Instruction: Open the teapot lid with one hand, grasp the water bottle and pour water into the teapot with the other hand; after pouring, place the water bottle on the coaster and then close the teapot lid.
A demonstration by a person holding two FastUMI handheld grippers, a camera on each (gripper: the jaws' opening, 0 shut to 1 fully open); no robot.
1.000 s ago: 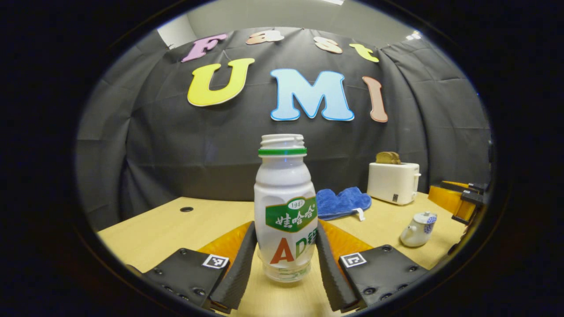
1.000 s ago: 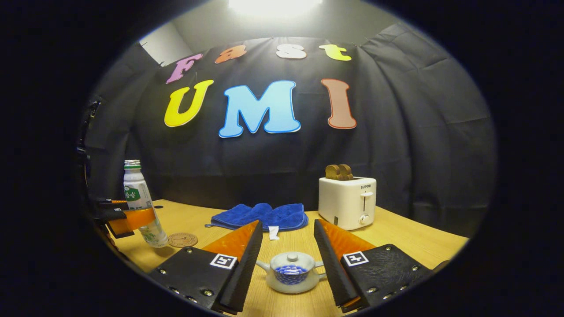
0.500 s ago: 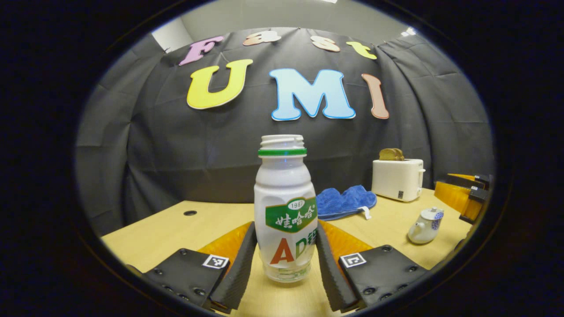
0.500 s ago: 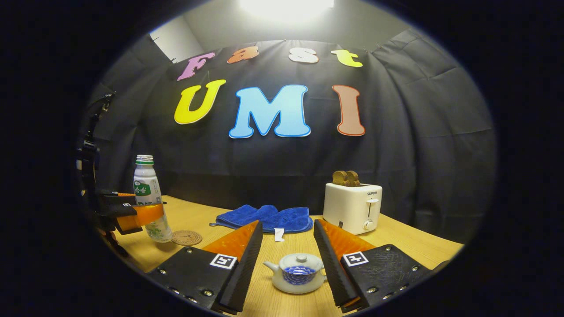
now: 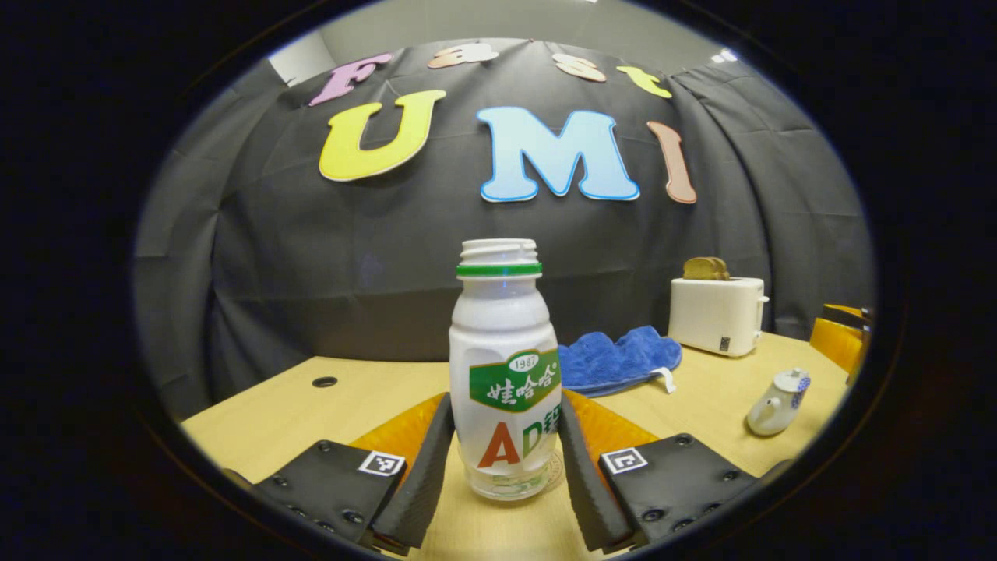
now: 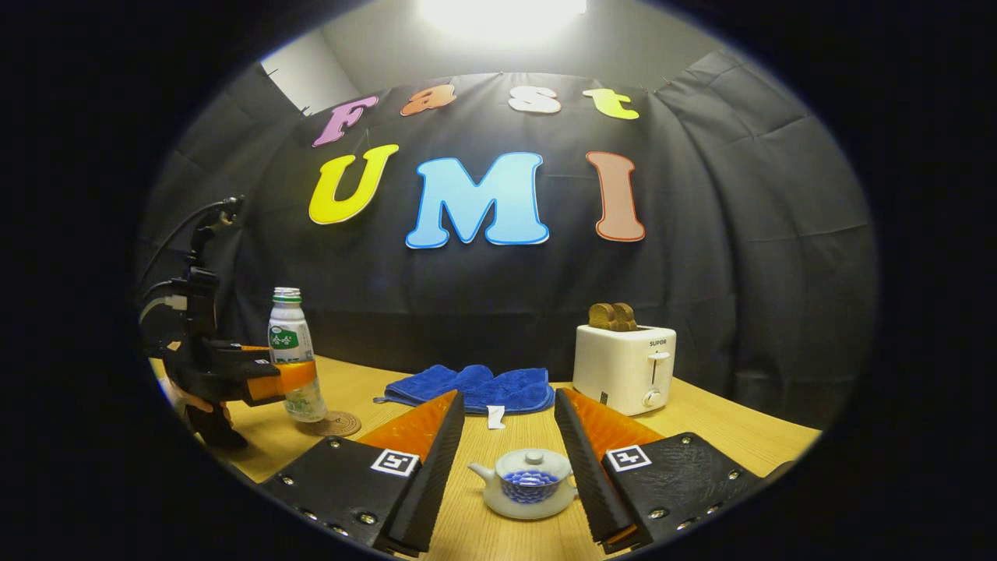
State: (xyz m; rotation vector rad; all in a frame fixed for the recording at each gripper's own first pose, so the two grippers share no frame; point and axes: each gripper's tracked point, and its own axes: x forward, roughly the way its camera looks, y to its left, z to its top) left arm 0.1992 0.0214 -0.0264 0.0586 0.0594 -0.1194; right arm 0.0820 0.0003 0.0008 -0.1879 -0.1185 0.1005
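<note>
Left gripper: jaws closed in on the water bottle, one finger pressed to each side of its lower body. Bottle upright, uncapped, green ring under the threaded neck. Its base sits over the coaster, a sliver of which shows at the bottle's right foot; whether the base actually touches the coaster, cannot tell.

In the right gripper view the same gripper holds the bottle at far left, directly above the round brown coaster on the worktop.

Right gripper: jaws wide apart, holding nothing. Teapot stands on the worktop between the two fingers, clear of both. White body with blue pattern, spout to the left, lid seated on top with its knob up.

Beyond the teapot: blue cloth lying flat, mid-worktop. White toaster to its right, two bread slices standing in the slots.

In the left gripper view the teapot is well off to the right, near the worktop edge.
</note>
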